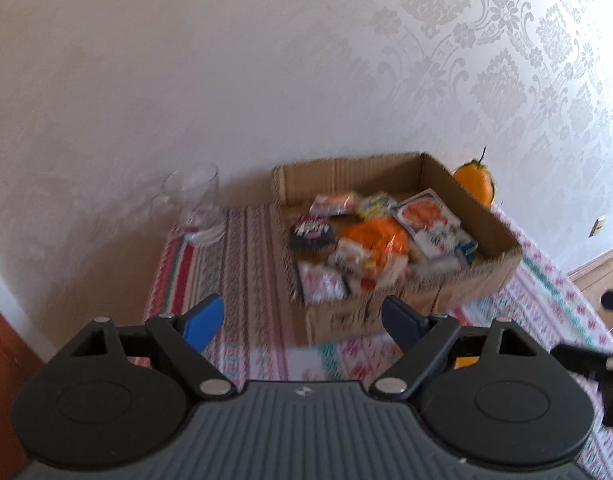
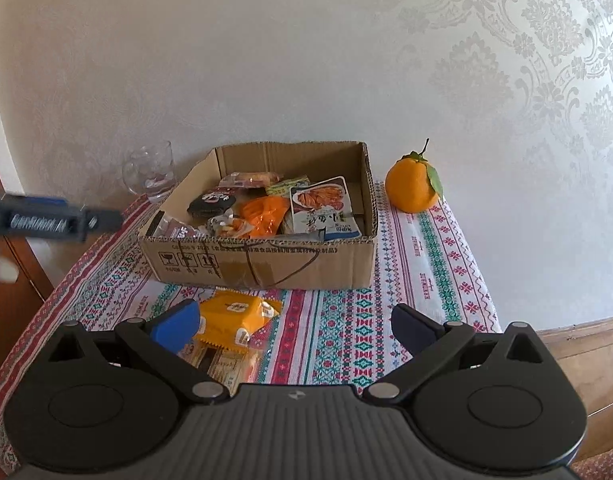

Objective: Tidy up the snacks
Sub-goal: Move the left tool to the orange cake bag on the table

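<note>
The yellow snack packet (image 2: 236, 314) lies on the tabletop (image 2: 386, 320) just beside the right gripper (image 2: 294, 326), whose fingers stand wide and empty; the left gripper (image 1: 302, 322), equally empty, faces the box (image 1: 458, 284).

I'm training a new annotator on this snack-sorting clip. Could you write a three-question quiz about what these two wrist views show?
1. True or false: the cardboard box already holds several snack packets.
2. Multiple choice: where is the orange fruit? A) inside the box B) on the tablecloth beside the box C) in the glass
3. Short answer: which snack lies outside the box, near the right gripper?

Key
1. True.
2. B; it stands apart from the box wall, on the side away from the glass.
3. The yellow packet, on the tablecloth just in front of the box; other wrappers lie beneath it. Neither the right nor the left gripper holds anything.
</note>
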`<state>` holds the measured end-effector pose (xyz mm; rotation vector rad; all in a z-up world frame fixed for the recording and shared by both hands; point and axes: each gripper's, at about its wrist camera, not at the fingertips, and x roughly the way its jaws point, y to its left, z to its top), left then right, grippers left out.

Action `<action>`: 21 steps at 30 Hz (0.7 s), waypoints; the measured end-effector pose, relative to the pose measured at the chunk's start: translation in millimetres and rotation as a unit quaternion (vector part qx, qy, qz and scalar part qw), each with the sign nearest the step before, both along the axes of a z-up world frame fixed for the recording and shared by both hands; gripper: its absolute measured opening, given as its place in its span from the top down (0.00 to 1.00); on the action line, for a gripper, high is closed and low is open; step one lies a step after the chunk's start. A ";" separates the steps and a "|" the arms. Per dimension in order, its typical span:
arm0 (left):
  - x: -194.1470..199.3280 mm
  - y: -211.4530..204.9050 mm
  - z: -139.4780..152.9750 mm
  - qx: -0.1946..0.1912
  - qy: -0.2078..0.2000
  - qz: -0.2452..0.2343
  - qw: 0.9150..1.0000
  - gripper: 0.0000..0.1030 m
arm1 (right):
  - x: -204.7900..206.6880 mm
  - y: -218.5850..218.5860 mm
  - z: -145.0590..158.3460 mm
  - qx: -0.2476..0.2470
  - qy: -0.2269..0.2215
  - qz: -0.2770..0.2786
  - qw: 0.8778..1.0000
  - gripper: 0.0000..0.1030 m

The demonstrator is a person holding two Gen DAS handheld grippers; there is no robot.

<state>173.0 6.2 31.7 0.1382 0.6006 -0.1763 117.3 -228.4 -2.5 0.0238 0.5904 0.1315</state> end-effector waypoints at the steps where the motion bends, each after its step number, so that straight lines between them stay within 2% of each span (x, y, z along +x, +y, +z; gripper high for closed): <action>1: -5.3 1.5 -2.9 0.004 -0.001 0.005 1.000 0.16 | -0.6 1.1 -0.8 -0.001 0.002 0.003 1.000 0.00; 6: -25.6 8.5 -15.3 0.013 -0.006 0.031 0.999 0.16 | -0.5 12.7 -12.2 -0.002 0.018 0.034 0.999 0.00; 12: -39.8 11.4 -27.0 -0.004 -0.001 0.026 1.000 0.16 | 10.0 35.2 -42.5 0.003 0.070 0.071 0.995 0.00; 16: -40.7 15.1 -27.6 -0.007 -0.002 0.032 0.999 0.16 | 16.5 50.8 -61.9 -0.020 0.085 0.079 0.993 0.00; 17: -40.9 16.4 -27.4 -0.009 -0.002 0.034 0.999 0.14 | 18.6 54.2 -66.2 -0.027 0.091 0.077 0.993 0.00; 18: -41.3 17.5 -27.4 -0.012 -0.003 0.035 0.999 0.06 | 19.8 57.0 -69.9 -0.033 0.097 0.077 0.992 0.00; 19: -42.0 17.9 -27.6 -0.014 -0.006 0.035 0.999 0.04 | 21.2 59.7 -73.4 -0.036 0.098 0.077 0.992 0.00; 21: -43.5 18.8 -27.7 -0.017 -0.012 0.036 0.999 0.03 | 25.5 64.6 -78.9 -0.041 0.101 0.077 0.991 0.00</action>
